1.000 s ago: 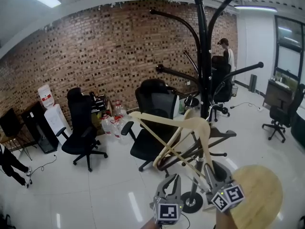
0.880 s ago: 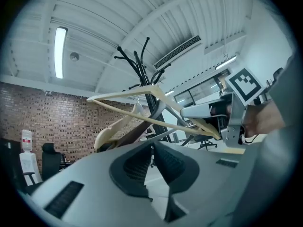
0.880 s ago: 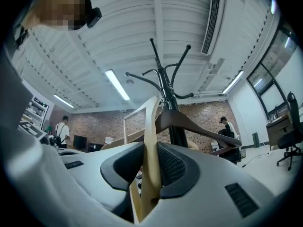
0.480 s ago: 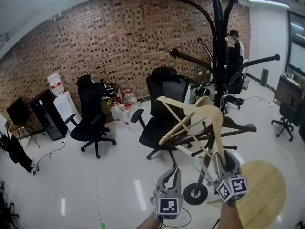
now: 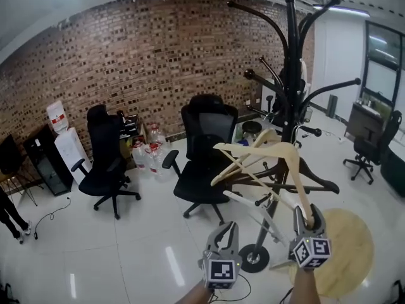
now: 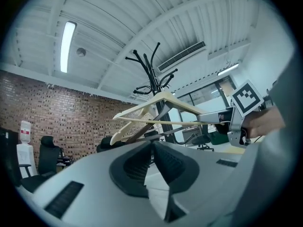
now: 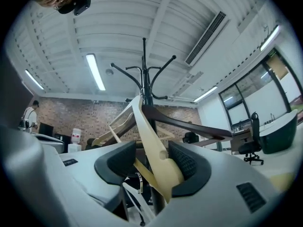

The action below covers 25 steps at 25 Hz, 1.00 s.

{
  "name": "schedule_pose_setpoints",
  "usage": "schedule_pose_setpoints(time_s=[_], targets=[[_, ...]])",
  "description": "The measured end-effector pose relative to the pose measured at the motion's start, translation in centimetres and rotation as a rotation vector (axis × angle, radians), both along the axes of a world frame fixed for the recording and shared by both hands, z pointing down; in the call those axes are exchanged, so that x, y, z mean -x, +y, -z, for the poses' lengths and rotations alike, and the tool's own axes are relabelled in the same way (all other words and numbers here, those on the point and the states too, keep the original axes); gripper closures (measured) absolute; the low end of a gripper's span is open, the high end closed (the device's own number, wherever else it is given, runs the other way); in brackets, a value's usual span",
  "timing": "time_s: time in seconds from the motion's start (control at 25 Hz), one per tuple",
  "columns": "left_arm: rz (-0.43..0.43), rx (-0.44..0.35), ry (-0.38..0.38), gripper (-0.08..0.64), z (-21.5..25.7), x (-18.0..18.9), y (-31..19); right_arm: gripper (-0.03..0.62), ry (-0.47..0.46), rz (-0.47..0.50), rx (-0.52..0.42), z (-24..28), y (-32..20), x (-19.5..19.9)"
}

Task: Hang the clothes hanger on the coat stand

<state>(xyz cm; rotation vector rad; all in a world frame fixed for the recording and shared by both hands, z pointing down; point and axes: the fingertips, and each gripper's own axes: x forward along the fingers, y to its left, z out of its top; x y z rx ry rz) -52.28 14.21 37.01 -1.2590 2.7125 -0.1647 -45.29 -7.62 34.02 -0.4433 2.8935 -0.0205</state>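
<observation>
The black coat stand (image 5: 291,75) rises right of centre, its arms spreading at the top. A light wooden hanger (image 5: 253,149) hangs tilted in front of its pole, beside a dark brown hanger (image 5: 310,176). I cannot tell whether the light hanger's hook is over an arm. My right gripper (image 5: 309,215) is at the hanger's lower end. Its jaws have just been opening. In the right gripper view the hanger's end (image 7: 149,141) lies between them against the right pad, clear of the left one. My left gripper (image 5: 226,228) is low at centre, shut and empty, away from the hanger.
A round wooden table (image 5: 345,246) stands at the bottom right beside the stand's base (image 5: 254,258). Black office chairs (image 5: 205,151) (image 5: 104,157) stand before the brick wall, with bottles (image 5: 149,154) and a water dispenser (image 5: 63,144). A person's legs (image 5: 9,214) show far left.
The right gripper has sunk and its jaws have widened around the hanger's end. The hanger has tipped so its upper edge lies flatter. The left gripper stays low at centre.
</observation>
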Motion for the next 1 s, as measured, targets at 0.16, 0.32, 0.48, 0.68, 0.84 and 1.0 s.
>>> schedule_pose_setpoints(time_s=[0.16,0.32,0.48,0.68,0.84,1.0], targets=[[-0.054,0.001,0.009,0.525,-1.1,2.9,4.0,0.413,-0.015,-0.12,0.003,-0.1,3.9,0.2],[-0.108,0.01,0.038,0.525,-2.6,4.4,6.2,0.394,-0.051,-0.218,0.039,-0.2,5.5,-0.9],[-0.184,0.003,0.072,0.525,-3.4,4.9,6.6,0.365,-0.088,-0.308,0.094,-0.2,6.4,-2.9],[-0.247,0.015,0.119,0.525,-5.9,6.2,6.5,0.336,-0.087,-0.314,0.164,-2.7,8.1,-2.9],[-0.275,0.042,0.124,0.525,-7.1,5.8,5.6,0.328,-0.036,-0.313,0.205,-5.8,9.0,-3.2],[-0.268,0.061,0.142,0.526,-8.1,5.0,3.4,0.328,0.057,-0.295,0.204,-9.2,8.9,-2.7]])
